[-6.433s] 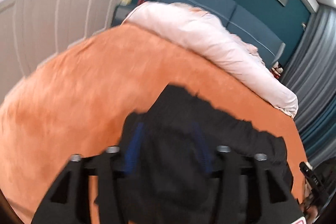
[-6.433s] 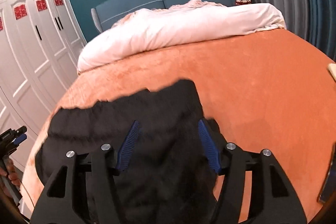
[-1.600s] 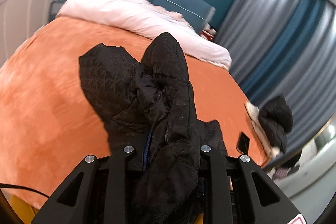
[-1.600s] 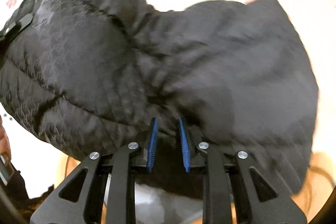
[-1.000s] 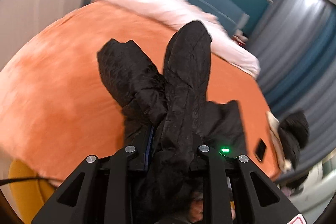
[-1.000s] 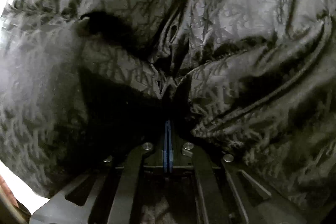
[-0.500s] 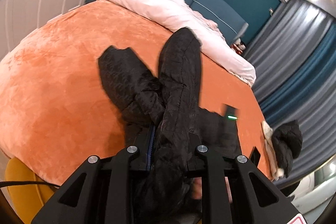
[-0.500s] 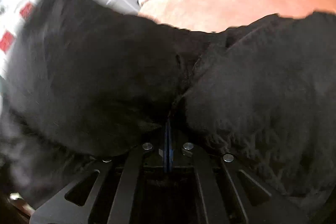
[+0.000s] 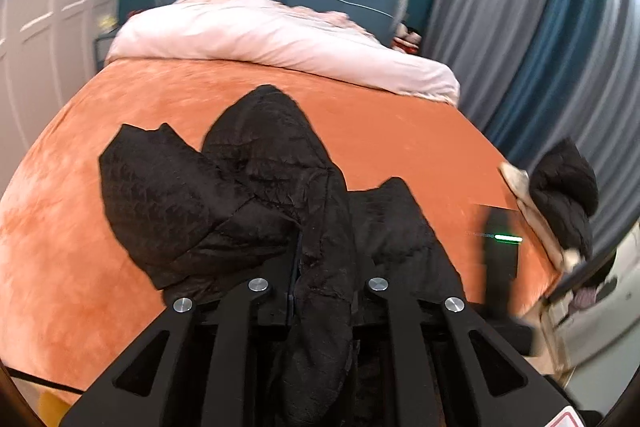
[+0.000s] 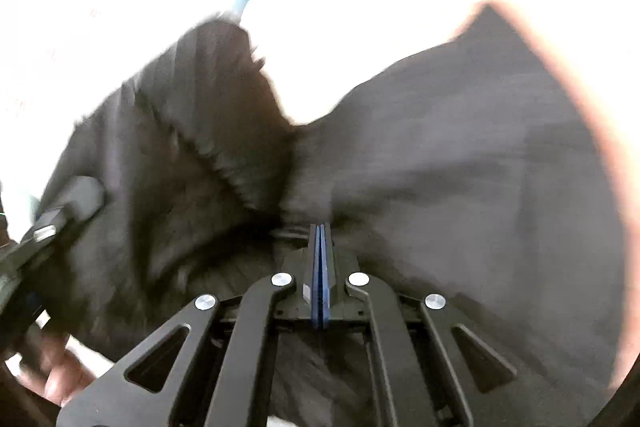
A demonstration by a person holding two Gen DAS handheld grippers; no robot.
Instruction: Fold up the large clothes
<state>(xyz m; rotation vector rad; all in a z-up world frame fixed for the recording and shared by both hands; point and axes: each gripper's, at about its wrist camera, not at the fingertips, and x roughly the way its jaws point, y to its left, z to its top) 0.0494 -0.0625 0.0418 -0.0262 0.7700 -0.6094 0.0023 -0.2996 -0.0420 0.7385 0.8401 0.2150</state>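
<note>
My left tongs [image 9: 320,291] are closing on a thick roll of the black jacket [image 9: 256,195], with the fabric bunched between the pads and trailing over them toward me. From there the jacket runs straight ahead, its long axis pointing away from me toward the head of the bed [image 9: 400,123]; a puffy lobe lies off to the left on the orange cover and a shorter flap to the right. My right tongs [image 10: 320,259] are pressed together, blue pads meeting on a thin edge of the same jacket, which billows up and fills that blurred view. So both hands hold its near end, and I judge the next move a matter of carrying that end forward along the length. I count one jacket in hand, one other dark garment [image 9: 564,195] at the bed's right edge, one pale duvet [image 9: 280,43].
</note>
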